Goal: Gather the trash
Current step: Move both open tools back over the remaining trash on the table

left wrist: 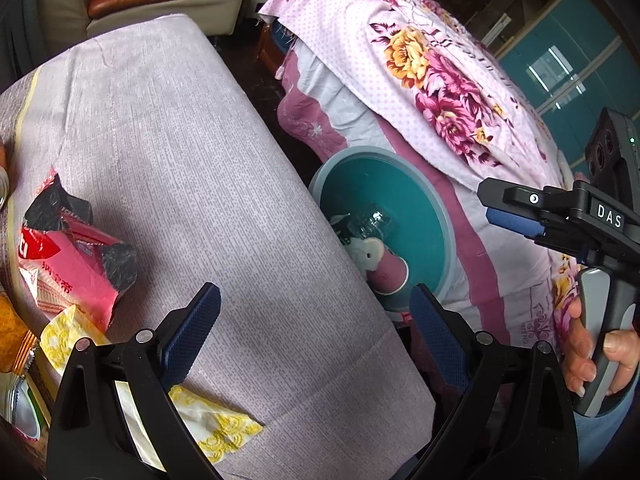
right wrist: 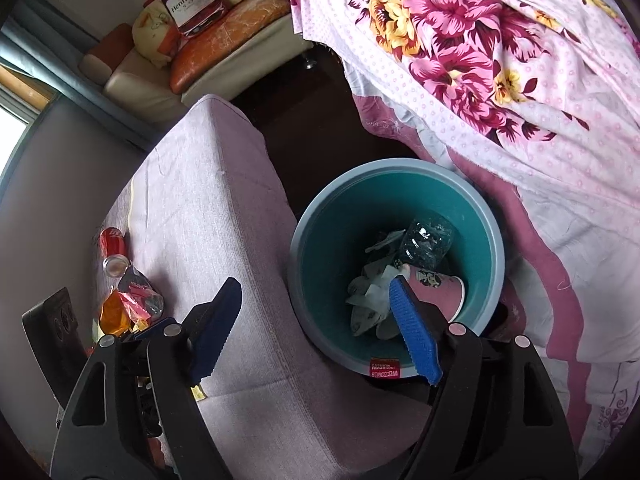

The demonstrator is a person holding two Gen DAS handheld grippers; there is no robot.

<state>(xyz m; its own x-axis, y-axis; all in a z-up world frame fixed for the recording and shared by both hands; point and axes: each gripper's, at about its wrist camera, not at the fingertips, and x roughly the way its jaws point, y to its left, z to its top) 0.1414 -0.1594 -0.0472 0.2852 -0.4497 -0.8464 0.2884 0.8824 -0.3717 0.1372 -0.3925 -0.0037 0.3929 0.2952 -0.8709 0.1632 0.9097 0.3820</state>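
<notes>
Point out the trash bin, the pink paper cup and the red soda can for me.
trash bin [right wrist: 493,240]: right wrist view, on its grey-blue rim.
pink paper cup [right wrist: 434,286]: right wrist view, on its side wall, inside the bin.
red soda can [right wrist: 111,240]: right wrist view, on its body.

Cloth-covered table — crumpled pink wrapper, yellow-patterned napkin, soda cans lie on it.

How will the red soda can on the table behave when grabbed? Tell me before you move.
The red soda can lies on its side on the table, so a nudge would probably roll it. Its opened top suggests it is empty and light. Thin metal walls may dent under a hard squeeze. The right claw is open and nearer the bin.
</notes>
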